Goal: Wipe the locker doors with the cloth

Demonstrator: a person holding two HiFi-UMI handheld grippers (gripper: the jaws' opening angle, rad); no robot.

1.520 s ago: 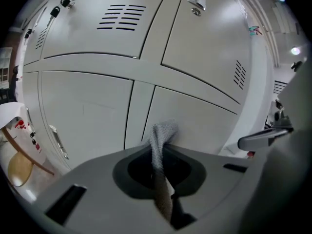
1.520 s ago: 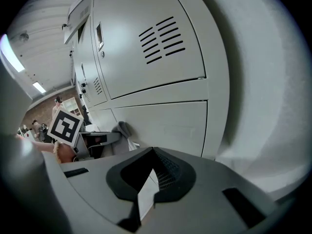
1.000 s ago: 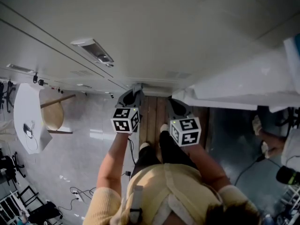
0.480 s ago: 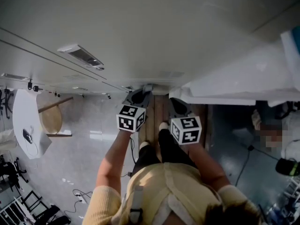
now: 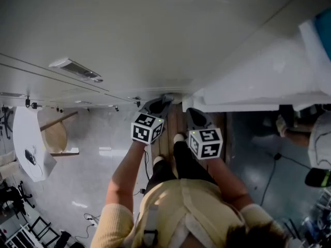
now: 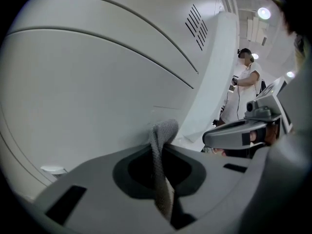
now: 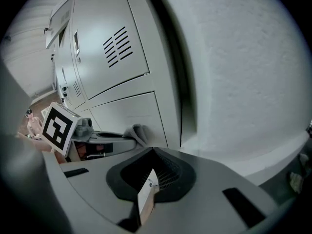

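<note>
Left gripper (image 5: 158,105): jaws clamped on a grey cloth (image 6: 164,131). A fold of the cloth stands proud of the jaw tips and is pressed flat against the pale grey locker door (image 6: 87,77), low on the panel and below its vent slits (image 6: 196,26).

Right gripper (image 7: 146,195): jaws pressed together with nothing between them. It is held just to the right of the left gripper and points at the same bank of lockers, but does not touch a door (its own view shows clear space ahead of the tips). In that view the cloth lies against the lower door, beneath the louvred upper door (image 7: 105,45).

Also noted: a white textured wall (image 7: 239,67) adjoins the locker door on the right. A second person (image 6: 247,84) in white stands well along the row of lockers.
</note>
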